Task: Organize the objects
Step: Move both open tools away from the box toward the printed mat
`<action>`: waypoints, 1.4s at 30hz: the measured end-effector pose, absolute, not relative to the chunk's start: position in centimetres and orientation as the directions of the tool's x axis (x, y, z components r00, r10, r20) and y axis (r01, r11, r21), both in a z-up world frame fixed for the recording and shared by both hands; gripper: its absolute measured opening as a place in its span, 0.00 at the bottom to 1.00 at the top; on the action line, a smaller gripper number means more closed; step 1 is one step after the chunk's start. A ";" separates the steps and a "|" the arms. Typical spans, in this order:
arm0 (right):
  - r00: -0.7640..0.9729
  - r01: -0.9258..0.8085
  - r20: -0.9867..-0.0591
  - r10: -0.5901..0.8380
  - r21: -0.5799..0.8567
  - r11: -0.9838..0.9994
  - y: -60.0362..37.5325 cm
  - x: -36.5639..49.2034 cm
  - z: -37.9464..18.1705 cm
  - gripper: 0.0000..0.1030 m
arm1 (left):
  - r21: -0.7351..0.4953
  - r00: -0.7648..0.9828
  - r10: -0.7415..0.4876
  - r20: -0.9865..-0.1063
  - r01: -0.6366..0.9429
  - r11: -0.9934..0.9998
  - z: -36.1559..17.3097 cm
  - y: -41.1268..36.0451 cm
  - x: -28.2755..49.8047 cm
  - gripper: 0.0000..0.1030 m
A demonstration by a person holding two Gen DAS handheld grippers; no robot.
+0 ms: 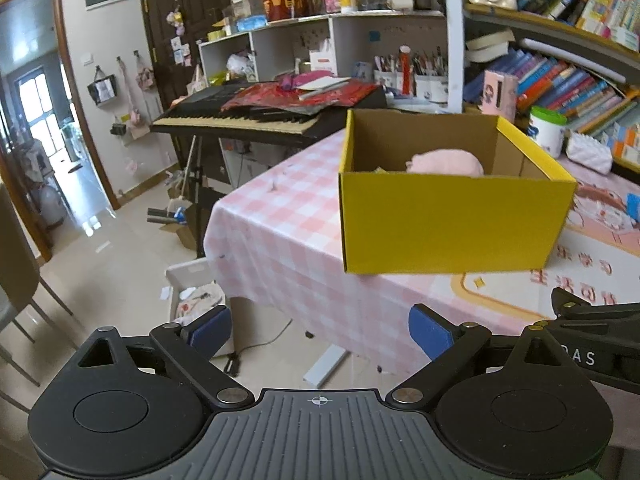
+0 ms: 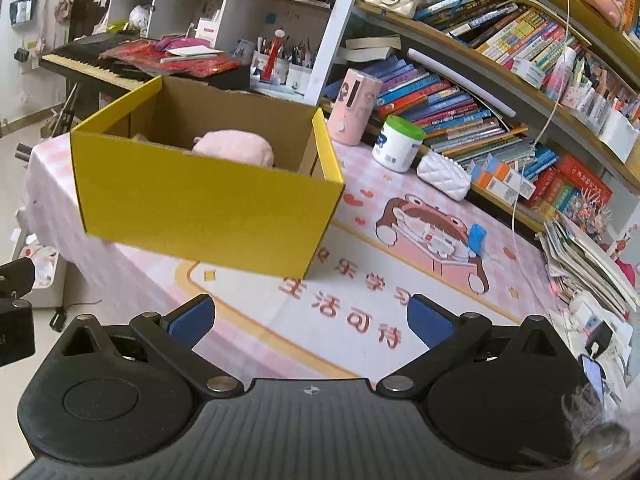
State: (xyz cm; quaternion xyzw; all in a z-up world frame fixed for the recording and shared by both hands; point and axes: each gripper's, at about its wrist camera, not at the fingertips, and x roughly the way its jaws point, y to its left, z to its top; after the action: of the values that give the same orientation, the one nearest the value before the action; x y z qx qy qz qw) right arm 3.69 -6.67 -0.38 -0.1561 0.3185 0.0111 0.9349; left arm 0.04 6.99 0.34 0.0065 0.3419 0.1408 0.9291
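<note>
An open yellow cardboard box stands on the table with the pink checked cloth; it also shows in the right wrist view. A pink plush item lies inside it, seen too in the right wrist view. My left gripper is open and empty, held back from the box near the table's front edge. My right gripper is open and empty over the cartoon desk mat, short of the box. The right gripper's body shows at the left view's right edge.
A white jar with a green lid, a pink canister, a white quilted pouch and a small blue item sit behind the box. Bookshelves line the back. A keyboard piano stands left; a white bin is on the floor.
</note>
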 end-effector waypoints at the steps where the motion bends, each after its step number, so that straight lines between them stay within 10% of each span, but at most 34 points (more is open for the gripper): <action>1: 0.795 -0.117 -0.601 -0.082 -0.284 0.952 -6.8 3.5 -0.5 1.00 | 0.111 0.726 0.263 -0.635 -0.251 0.962 0.3 6.9 -0.1 0.94; 42: 0.684 0.252 -0.630 -0.368 -0.269 0.929 -22.3 1.9 -1.4 1.00 | 0.121 0.756 -0.034 -0.654 0.149 0.981 -0.7 -7.6 3.7 0.94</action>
State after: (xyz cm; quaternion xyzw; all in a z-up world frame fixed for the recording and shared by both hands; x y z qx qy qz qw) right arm 1.90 -22.34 -1.40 -0.0805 0.3598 -0.1697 0.9139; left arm 3.68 -7.61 -0.65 0.0832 0.3460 -0.0488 0.9333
